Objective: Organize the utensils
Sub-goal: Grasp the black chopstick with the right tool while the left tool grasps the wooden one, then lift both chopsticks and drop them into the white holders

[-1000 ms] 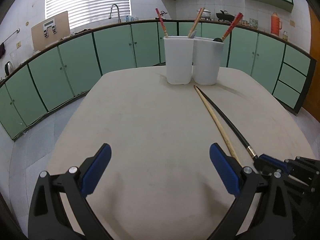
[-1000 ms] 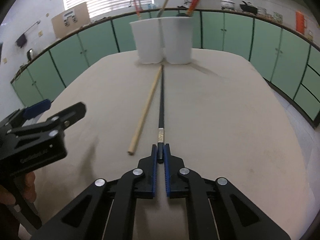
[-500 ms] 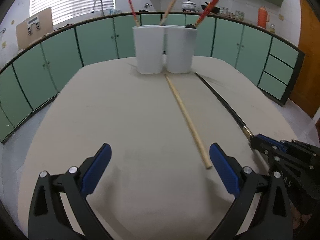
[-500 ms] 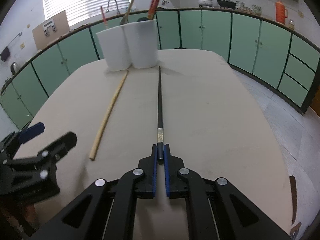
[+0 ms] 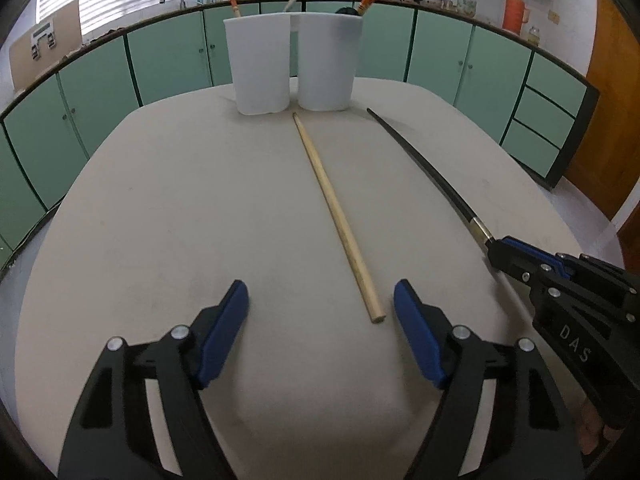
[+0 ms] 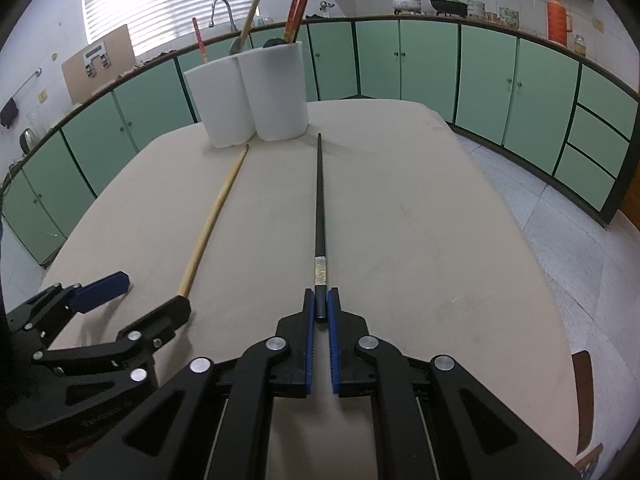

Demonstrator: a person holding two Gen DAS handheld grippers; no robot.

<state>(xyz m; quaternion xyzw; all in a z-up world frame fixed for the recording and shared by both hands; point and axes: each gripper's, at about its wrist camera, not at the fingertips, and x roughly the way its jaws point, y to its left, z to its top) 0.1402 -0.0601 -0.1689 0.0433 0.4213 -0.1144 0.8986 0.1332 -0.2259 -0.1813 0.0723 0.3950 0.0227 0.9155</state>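
Observation:
A pale wooden chopstick (image 5: 334, 208) (image 6: 212, 216) lies on the beige table, its near end between the blue pads of my left gripper (image 5: 320, 300) (image 6: 152, 292). That gripper's jaws are closing, and the pads stand apart from the stick. My right gripper (image 6: 321, 304) (image 5: 506, 248) is shut on the end of a black chopstick (image 6: 319, 208) (image 5: 424, 168) that points toward two white holders (image 5: 292, 68) (image 6: 252, 96). The holders stand side by side at the far edge with several utensils in them.
The beige table (image 5: 180, 208) (image 6: 420, 240) ends in rounded edges with grey floor below on both sides. Green cabinets (image 5: 100, 76) and a counter with a sink, pots and an orange flask (image 5: 514, 12) ring the room. A wooden door (image 5: 616, 100) stands at right.
My left gripper has swung right until the wooden chopstick's near end lies between its pads, and its jaws have narrowed. The right gripper stays shut on the black chopstick, shifted slightly right.

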